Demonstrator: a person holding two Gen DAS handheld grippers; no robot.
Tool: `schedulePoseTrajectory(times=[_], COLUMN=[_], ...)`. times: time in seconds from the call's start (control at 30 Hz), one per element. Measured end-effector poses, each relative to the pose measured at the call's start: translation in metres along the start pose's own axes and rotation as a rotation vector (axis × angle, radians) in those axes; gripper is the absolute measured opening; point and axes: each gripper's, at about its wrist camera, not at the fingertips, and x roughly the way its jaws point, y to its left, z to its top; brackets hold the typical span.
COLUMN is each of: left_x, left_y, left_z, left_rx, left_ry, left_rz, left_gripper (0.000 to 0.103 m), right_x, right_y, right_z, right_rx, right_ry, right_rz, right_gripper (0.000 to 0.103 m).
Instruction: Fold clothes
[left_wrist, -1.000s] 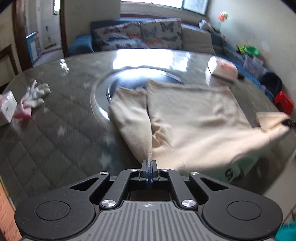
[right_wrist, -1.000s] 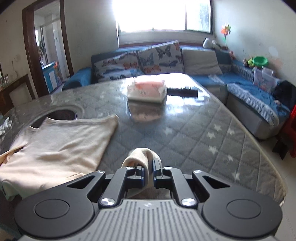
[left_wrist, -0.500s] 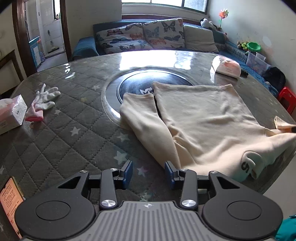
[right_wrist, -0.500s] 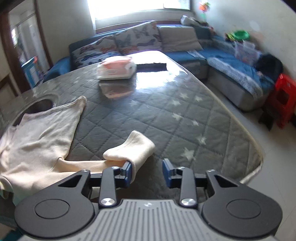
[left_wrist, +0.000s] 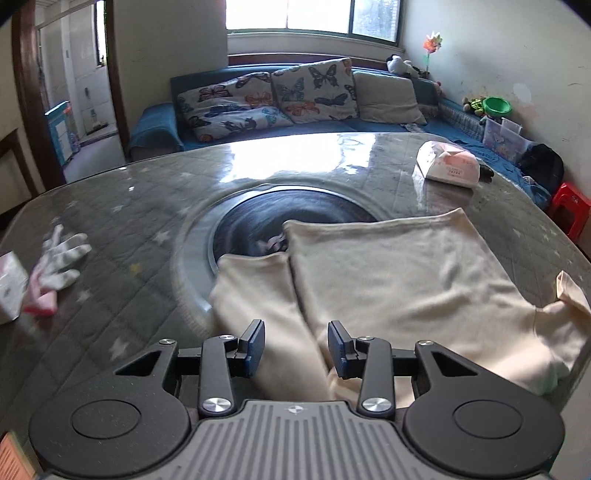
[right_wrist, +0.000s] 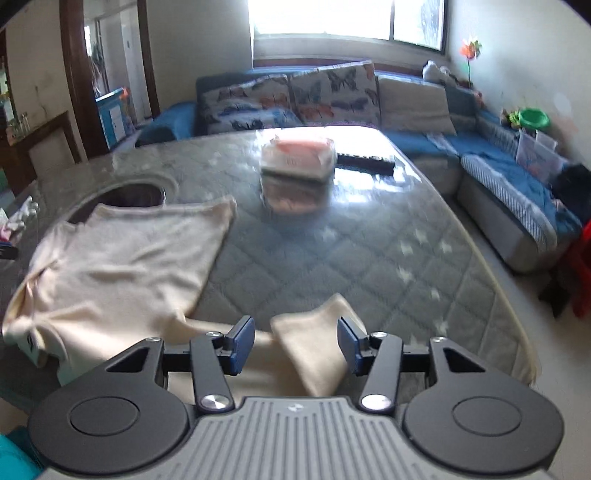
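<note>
Presently spread flat across the quilted bench (left_wrist: 122, 236): a cream long-sleeved top (left_wrist: 399, 280), hem toward the sofa (left_wrist: 258, 107), body partly covering the dark round inset (left_wrist: 280, 214) in the bench middle. Left tool (left_wrist: 296, 345) released, fingers wide apart, straddling the top's left sleeve (left_wrist: 258, 295), which runs from between the blue pads (left_wrist: 255, 341) up along the body's edge. Cannot tell whether pads touch fabric. Right tool (right_wrist: 296, 345) likewise released, fingers spread, with the right sleeve's cuff (right_wrist: 314, 343) lying loose between them near the bench's front edge, not gripped. Seen from the right wrist, cream body (right_wrist: 122, 273) off to the left, somewhat blurred. Farther back on the bench: a pink-and-white tissue pack (right_wrist: 297, 158) with a black remote (right_wrist: 365, 162) just beside it. At the left edge: a white glove (left_wrist: 61, 262) with a pink cuff, near a small white packet (left_wrist: 9, 291). Beyond the bench: butterfly-print cushions (left_wrist: 273, 99) along the blue sofa, and a red stool (left_wrist: 569, 206) at far right.
</note>
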Motion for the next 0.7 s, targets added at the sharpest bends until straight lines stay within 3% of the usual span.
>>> schedulePoseTrajectory(times=[0.43, 0.63, 0.7], left_x=[0.104, 0.132, 0.139], left_y=[-0.008, -0.005, -0.002], left_z=[0.051, 0.063, 0.064], left_rx=[-0.007, -0.005, -0.009], left_ry=[0.014, 0.033, 0.042], left_rz=[0.045, 0.072, 0.07], left_gripper=[0.04, 0.039, 0.034], right_x=[0.109, 0.161, 0.172], right_y=[0.049, 0.061, 0.064], right_z=[0.061, 0.085, 0.09], right_rx=[-0.09, -0.104, -0.109], right_ry=[0.036, 0.068, 0.083], right_rz=[0.143, 0.137, 0.142], right_gripper=[0.04, 0.036, 0.034])
